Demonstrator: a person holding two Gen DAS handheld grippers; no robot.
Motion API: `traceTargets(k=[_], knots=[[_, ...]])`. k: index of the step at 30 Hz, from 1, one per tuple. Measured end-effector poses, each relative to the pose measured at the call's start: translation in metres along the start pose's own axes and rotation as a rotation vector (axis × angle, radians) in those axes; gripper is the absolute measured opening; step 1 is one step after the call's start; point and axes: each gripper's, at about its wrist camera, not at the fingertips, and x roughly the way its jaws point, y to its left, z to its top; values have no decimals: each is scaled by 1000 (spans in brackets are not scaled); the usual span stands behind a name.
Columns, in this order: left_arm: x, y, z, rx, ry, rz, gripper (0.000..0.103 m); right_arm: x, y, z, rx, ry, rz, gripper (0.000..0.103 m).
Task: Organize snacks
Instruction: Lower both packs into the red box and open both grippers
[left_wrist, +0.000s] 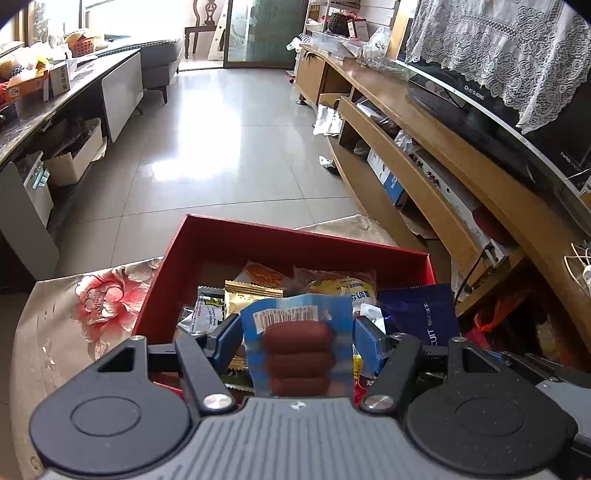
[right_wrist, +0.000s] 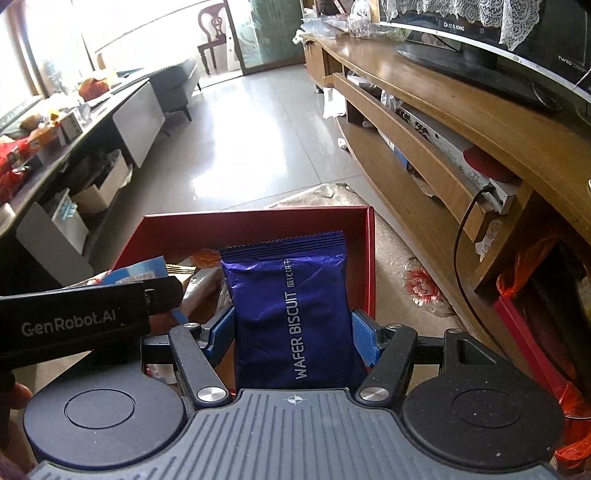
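A red box (left_wrist: 207, 240) stands on a floral tablecloth and holds several snack packets. Above it my left gripper (left_wrist: 297, 338) is shut on a light blue sausage pack (left_wrist: 295, 343) with a barcode at its top; both blue pads press its sides. My right gripper (right_wrist: 293, 334) is shut on a purple wafer biscuit pack (right_wrist: 291, 295), held upright over the right part of the red box (right_wrist: 255, 221). The purple pack (left_wrist: 417, 314) also shows at the right of the left wrist view. The left gripper's black body (right_wrist: 74, 321) crosses the left of the right wrist view.
A floral tablecloth (left_wrist: 99, 299) lies under the box. A long wooden TV cabinet (left_wrist: 424, 147) with a television (left_wrist: 517, 122) runs along the right. A dark table (left_wrist: 55, 99) with clutter and boxes stands at the left. Glossy tiled floor (left_wrist: 229, 140) lies beyond.
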Motion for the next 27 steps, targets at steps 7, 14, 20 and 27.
traceTargets(k=[7,14,20,27], knots=[[8,4,3,-5,6,7,63,8,2,4,1,10,-5,72],[14,7,5,-10,13,12,63,14,4,6,-4,17,-8,72],[17,6,7,-7,12,15,63,16,4,6,-4,19,-9,72],[25,4,10,-1,23,20,63,22,5,7,-6,27,-14,73]])
